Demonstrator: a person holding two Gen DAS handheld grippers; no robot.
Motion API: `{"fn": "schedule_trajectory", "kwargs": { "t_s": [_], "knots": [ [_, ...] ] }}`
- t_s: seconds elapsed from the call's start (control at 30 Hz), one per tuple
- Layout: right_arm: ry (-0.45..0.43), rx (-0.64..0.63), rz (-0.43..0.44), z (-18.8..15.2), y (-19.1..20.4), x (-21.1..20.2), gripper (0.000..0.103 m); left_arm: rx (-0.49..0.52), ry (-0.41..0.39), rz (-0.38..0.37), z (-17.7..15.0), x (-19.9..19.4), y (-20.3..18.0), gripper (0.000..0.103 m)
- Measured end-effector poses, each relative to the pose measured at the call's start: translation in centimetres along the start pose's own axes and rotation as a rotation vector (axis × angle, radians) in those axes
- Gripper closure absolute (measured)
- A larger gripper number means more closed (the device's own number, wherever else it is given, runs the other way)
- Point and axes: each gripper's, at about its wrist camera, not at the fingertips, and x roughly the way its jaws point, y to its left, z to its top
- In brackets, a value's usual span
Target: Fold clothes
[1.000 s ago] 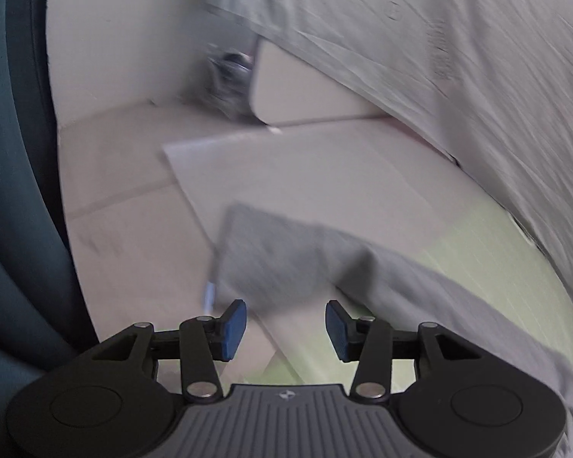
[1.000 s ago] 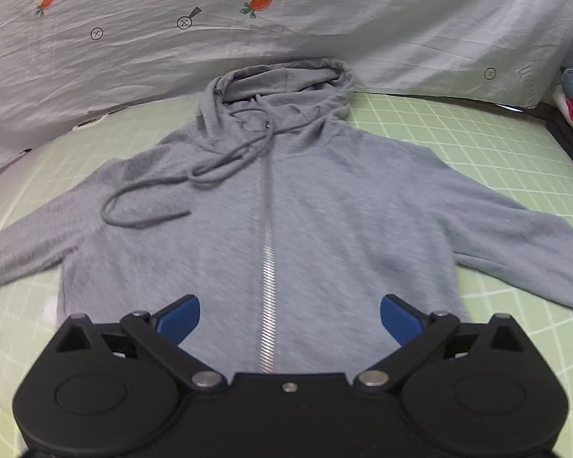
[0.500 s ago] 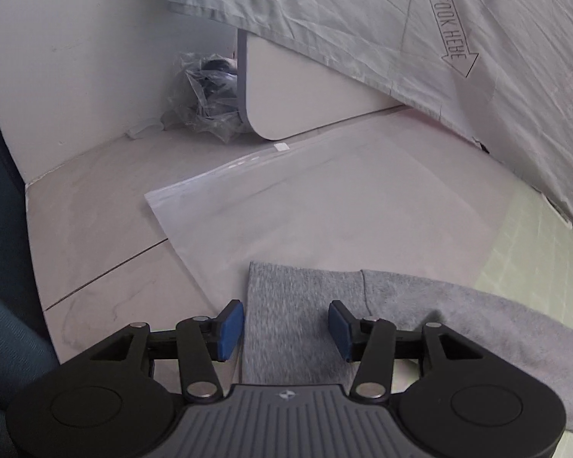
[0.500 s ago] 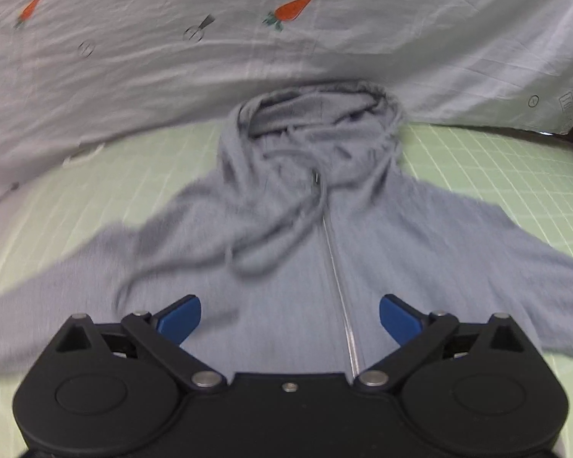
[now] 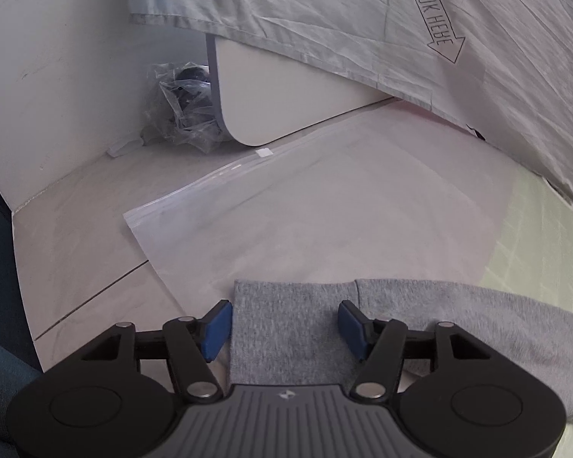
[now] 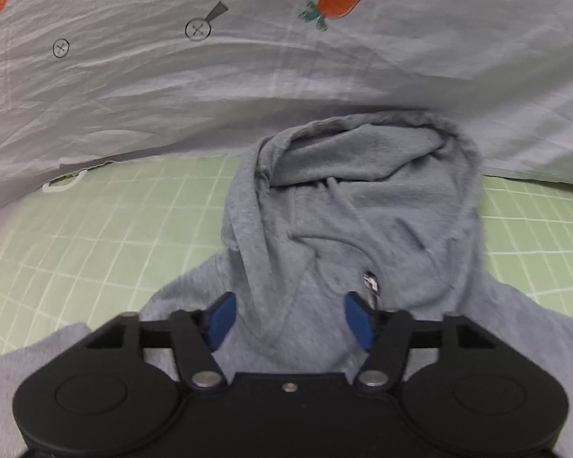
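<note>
A pale sheet (image 6: 248,76) printed with carrots hangs along the far edge of the table, whose green grid mat (image 6: 107,236) carries the grey hoodie (image 6: 347,229), spread flat with its hood toward the sheet. Its sleeve (image 5: 420,305) runs off the mat's left edge onto a clear plastic bag (image 5: 324,221). The left tool (image 5: 284,330) is opening, its blue pads either side of the cuff without pressing, while the right tool (image 6: 290,322) is closing over the fabric below the hood, pads not yet pinching.
</note>
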Motion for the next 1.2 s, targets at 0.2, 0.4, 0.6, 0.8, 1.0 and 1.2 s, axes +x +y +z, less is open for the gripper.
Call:
{"fn": "schedule_trajectory", "kwargs": {
  "t_s": [0.2, 0.4, 0.6, 0.8, 1.0, 1.2],
  "knots": [
    [0.028, -0.043, 0.049, -0.1, 0.5, 1.9, 0.096, 0.004, -0.001, 0.022, 0.2, -0.1, 0.0, 0.083],
    [-0.006, -0.041, 0.04, 0.4, 0.5, 1.7, 0.102, -0.021, -0.043, 0.078, 1.1, -1.6, 1.1, 0.098],
    [-0.048, -0.024, 0.04, 0.4, 0.2, 1.0, 0.102, -0.051, -0.052, 0.101, 2.6, -3.3, 3.2, 0.098],
    [-0.016, -0.039, -0.006, -0.4, 1.1, 2.3, 0.1, -0.113, 0.035, 0.108, 0.9, -1.5, 4.4, 0.097],
    [-0.042, -0.082, -0.071, -0.5, 2.1, 0.4, 0.019, -0.156, 0.026, 0.078, 1.1, -1.7, 4.7, 0.097],
    [-0.114, 0.017, -0.097, -3.8, 0.1, -5.3, 0.013, -0.173, -0.037, -0.053, 2.3, -4.0, 2.3, 0.097]
  ]
}}
